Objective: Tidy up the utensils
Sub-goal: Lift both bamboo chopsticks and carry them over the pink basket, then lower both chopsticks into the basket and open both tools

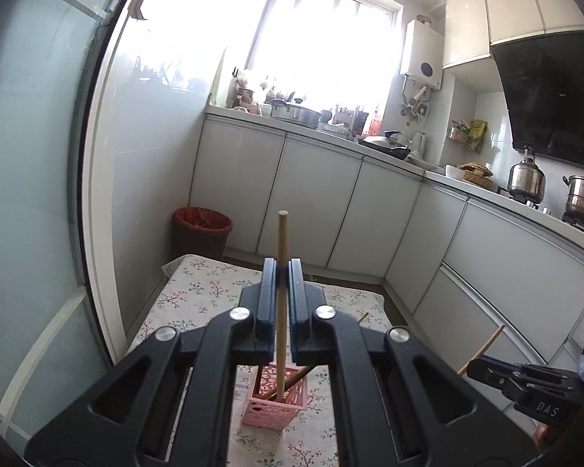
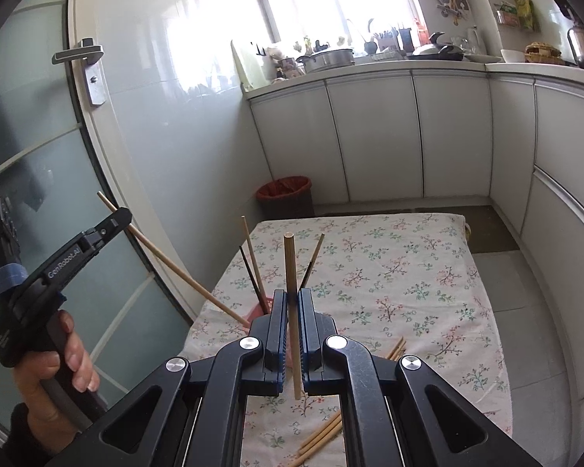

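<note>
Bamboo throughout; left gripper clamped on a pale chopstick, held near upright, lower tip just over the pink basket, directly below and ahead of the jaws, already holding several sticks; clearly the nearer hand to the drop; right gripper pinched shut on another chopstick, also near upright, basket off to its left; loose chopsticks lying flat on the floral cloth beneath, just right.
</note>
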